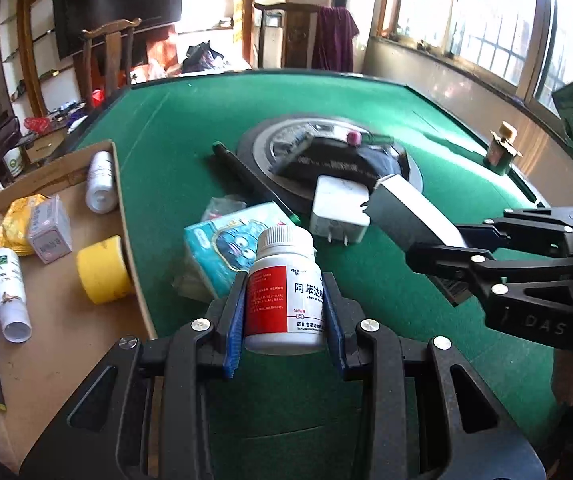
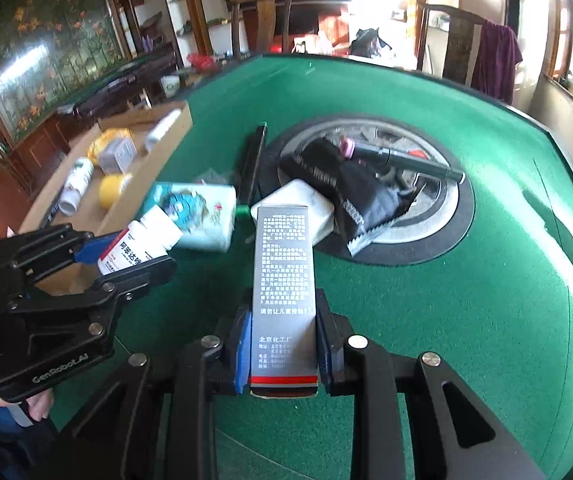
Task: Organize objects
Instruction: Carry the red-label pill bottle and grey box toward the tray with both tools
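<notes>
My left gripper is shut on a white pill bottle with a red and white label, held upright above the green felt table. In the right wrist view the same bottle sits in the left gripper at the left. My right gripper is shut on a tall grey printed box; in the left wrist view that box pokes in from the right. A cardboard tray lies to the left, holding a yellow roll, white tubes and a small box.
On the felt lie a tissue pack, a white charger, a black pen, a black pouch and a dark marker over the round centre plate. A small green bottle stands far right. Chairs ring the table.
</notes>
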`<move>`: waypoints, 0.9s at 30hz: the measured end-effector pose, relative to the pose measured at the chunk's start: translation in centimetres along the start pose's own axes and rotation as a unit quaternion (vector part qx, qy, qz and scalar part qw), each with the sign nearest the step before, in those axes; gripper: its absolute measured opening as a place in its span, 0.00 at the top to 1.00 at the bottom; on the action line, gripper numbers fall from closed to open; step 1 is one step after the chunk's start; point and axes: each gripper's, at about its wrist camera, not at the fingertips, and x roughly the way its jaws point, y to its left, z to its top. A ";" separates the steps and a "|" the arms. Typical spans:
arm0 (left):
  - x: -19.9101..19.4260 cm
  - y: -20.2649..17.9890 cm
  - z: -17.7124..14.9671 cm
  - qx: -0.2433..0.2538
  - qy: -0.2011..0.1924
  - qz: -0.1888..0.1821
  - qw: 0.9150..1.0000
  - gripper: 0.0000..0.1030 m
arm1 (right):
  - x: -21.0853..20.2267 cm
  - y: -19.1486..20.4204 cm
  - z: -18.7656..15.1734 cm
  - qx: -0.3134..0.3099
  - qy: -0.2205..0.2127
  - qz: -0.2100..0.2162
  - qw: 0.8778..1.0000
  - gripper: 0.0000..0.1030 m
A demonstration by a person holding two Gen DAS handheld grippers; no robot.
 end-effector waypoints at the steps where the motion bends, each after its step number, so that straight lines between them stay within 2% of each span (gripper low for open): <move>1: -0.2 0.2 0.0 -0.003 -0.004 0.002 1.000 0.67 | -0.2 0.1 0.0 0.005 -0.007 0.001 1.000 0.75; 7: -1.3 0.8 0.2 -0.008 -0.027 0.015 1.000 0.67 | -0.5 1.1 0.3 0.024 -0.021 0.020 0.999 0.75; 15: -2.6 2.6 0.2 -0.024 -0.050 0.034 0.998 0.67 | 0.1 2.7 0.5 0.038 -0.016 0.034 0.999 0.75; 27: -4.1 7.6 -0.2 -0.073 -0.064 0.058 0.994 0.67 | 1.5 9.1 1.8 0.012 -0.014 0.064 0.998 0.75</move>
